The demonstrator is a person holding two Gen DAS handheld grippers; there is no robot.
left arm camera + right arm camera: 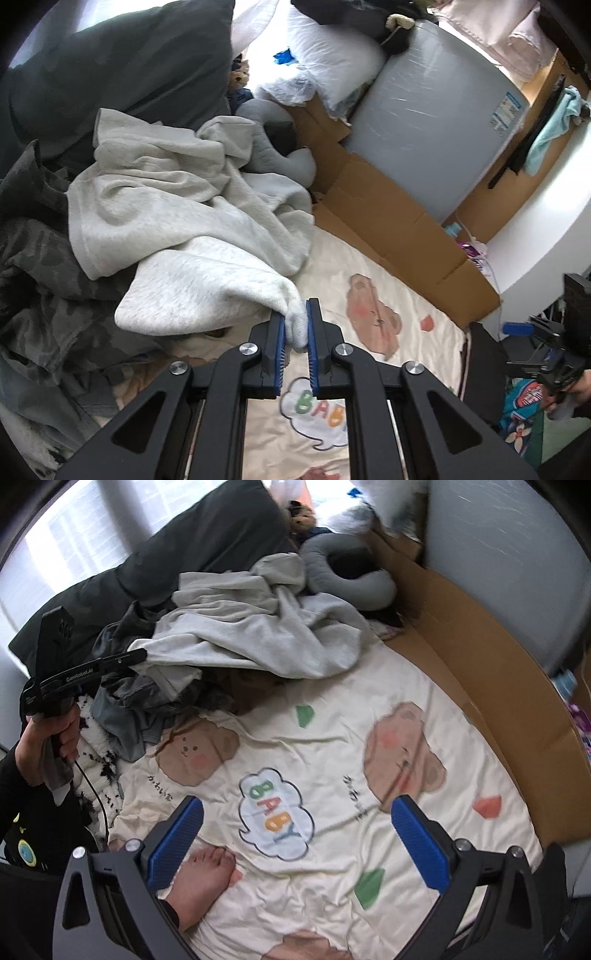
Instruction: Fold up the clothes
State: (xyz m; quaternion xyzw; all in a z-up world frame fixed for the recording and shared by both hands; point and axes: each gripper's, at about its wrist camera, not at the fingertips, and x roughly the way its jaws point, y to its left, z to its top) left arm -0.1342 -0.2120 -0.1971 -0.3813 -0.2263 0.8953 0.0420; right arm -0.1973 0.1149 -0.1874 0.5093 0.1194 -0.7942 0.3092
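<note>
Left gripper (295,325) jaws clamped, right gripper (295,834) jaws spread wide

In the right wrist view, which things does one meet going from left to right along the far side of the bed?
Dark grey pillow → crumpled light grey sweatshirt → grey ring-shaped cushion → brown cardboard sheet → large grey plastic-wrapped roll.

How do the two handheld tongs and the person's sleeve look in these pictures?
The left tongs and the right tongs share one build: black angular linkage arms, silver round bolts, blue ribbed pads. White "GenRobot.AI" lettering marks the left device's body, and a black cable hangs from its grip. The sleeve is black.
</note>
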